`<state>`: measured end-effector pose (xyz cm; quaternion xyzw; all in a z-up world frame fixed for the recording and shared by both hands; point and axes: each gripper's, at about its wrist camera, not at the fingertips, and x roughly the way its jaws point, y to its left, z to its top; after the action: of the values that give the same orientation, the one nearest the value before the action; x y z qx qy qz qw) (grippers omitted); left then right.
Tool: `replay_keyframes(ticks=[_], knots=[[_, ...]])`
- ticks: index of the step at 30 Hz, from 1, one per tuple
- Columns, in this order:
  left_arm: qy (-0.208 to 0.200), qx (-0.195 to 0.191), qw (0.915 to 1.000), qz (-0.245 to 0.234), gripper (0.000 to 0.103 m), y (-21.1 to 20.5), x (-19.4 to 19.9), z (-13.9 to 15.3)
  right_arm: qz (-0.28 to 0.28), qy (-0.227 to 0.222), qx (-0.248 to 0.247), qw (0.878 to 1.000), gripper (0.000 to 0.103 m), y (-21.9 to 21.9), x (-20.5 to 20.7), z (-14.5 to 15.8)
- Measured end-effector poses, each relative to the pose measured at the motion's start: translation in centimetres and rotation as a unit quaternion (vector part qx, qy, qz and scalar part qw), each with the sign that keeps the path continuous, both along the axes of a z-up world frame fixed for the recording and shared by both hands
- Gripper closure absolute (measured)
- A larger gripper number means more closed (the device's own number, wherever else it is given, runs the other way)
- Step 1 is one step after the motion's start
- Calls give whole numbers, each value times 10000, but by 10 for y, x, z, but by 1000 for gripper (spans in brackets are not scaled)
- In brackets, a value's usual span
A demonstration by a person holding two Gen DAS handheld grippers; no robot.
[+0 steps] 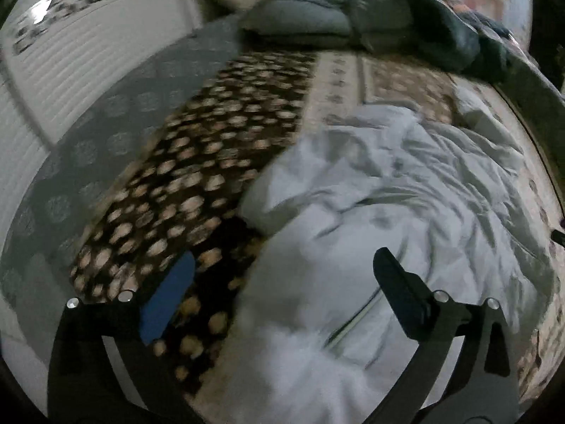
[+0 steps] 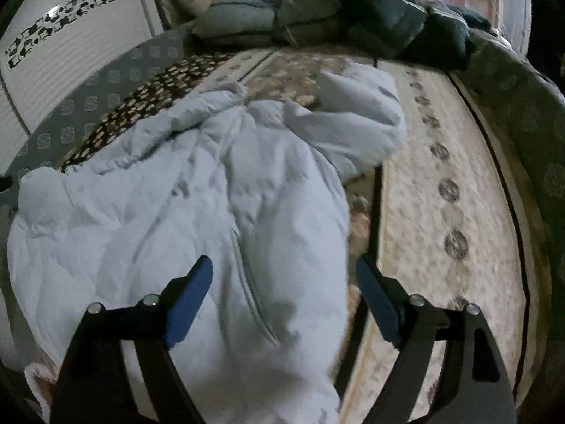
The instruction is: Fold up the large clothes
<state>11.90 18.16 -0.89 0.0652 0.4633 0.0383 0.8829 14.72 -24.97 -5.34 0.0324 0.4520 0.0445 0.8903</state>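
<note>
A large white puffy jacket (image 1: pixel 388 212) lies crumpled on a patterned bed cover; it fills the left and middle of the right wrist view (image 2: pixel 197 194), with a zipper line (image 2: pixel 257 304) running down it. My left gripper (image 1: pixel 282 272) is open, hovering over the jacket's left edge, with nothing between its blue-padded fingers (image 1: pixel 169 296). My right gripper (image 2: pixel 284 282) is open above the jacket's near right part, holding nothing.
A beige and brown patterned bed cover (image 2: pixel 441 212) lies under the jacket. A pile of grey and dark green bedding and clothes (image 2: pixel 335 17) sits at the far end. A white ribbed headboard or wall panel (image 1: pixel 70 70) stands at left.
</note>
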Motion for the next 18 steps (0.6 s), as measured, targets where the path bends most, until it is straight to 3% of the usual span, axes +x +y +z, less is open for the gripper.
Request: replay_keyframes(ticks=[8,12,18], knots=[[607,69,9946,-837,3,-74,84,-33,217,237,-434,9985,15,15,54,-15],[960,136,9901,-1015,3,-100,137,-54,-27,388,-531,9978,15,-2,94,-27],[1677,191,9806,-995,3,-123,210,-102,-268,1050,-466,9930,15,-30,163,-70]])
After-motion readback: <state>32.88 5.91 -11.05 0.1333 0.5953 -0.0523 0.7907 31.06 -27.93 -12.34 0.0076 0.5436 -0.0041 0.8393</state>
